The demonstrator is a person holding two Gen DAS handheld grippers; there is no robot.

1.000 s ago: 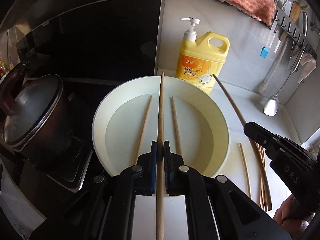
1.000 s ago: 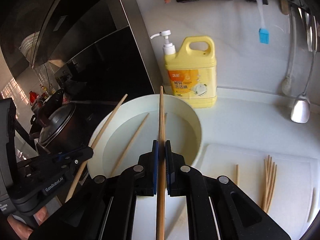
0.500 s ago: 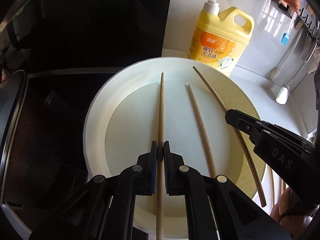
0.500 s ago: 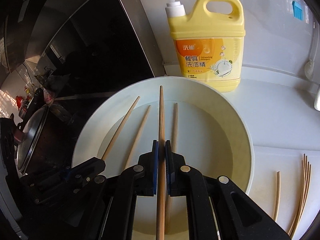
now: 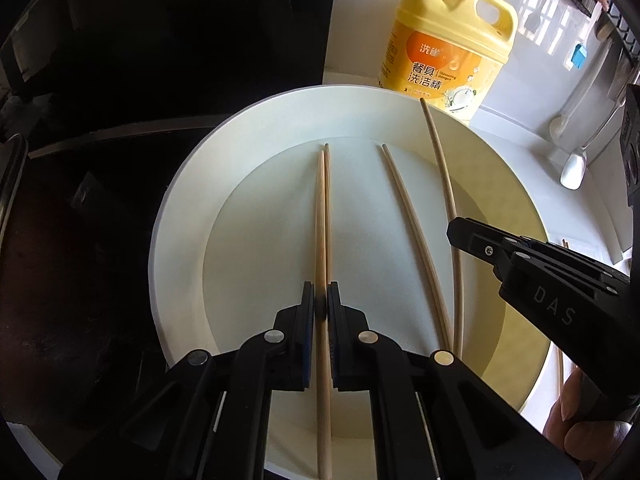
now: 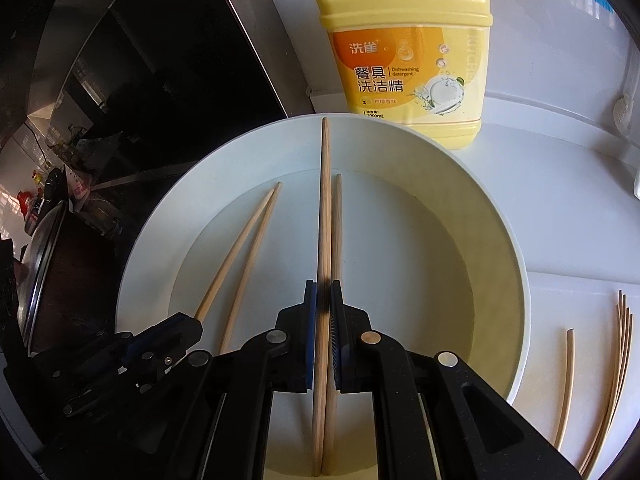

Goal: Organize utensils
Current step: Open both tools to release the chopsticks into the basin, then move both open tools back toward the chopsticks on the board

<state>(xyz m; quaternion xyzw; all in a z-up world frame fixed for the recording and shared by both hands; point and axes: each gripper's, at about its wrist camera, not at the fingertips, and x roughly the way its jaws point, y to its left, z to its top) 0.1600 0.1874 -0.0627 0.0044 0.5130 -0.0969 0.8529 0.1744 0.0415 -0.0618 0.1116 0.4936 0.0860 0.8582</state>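
We see a big white bowl (image 5: 180,208) on the counter, and both claws hang over it. Our left claw (image 5: 321,304) pinches one chopstick (image 5: 320,216) tight between its two black fingers. The stick points to 12 o'clock, and its tip sits low, down inside the bowl. Another chopstick (image 5: 327,200) lies right beside it, so close that we can hardly tell the two apart. Our right claw (image 6: 323,300) squeezes a second chopstick (image 6: 325,200) too, and its tip reaches the far rim at 12 o'clock. One more stick (image 6: 338,220) lies in the bowl just to its right. The back ends of both held sticks run off the bottom edge, so we cannot see how long they are.

From the left camera, the right claw pokes in at 3 o'clock and hides part of the stick it holds. A bit of a hand (image 5: 576,412) peeks out at 4 o'clock.

A yellow soap bottle (image 6: 404,56) stands behind the bowl at 12 o'clock, its pump cut off at the top. More chopsticks (image 6: 618,360) lie on the counter at 4 o'clock. The stove side (image 5: 120,120) at 9 o'clock is too dark to make out.
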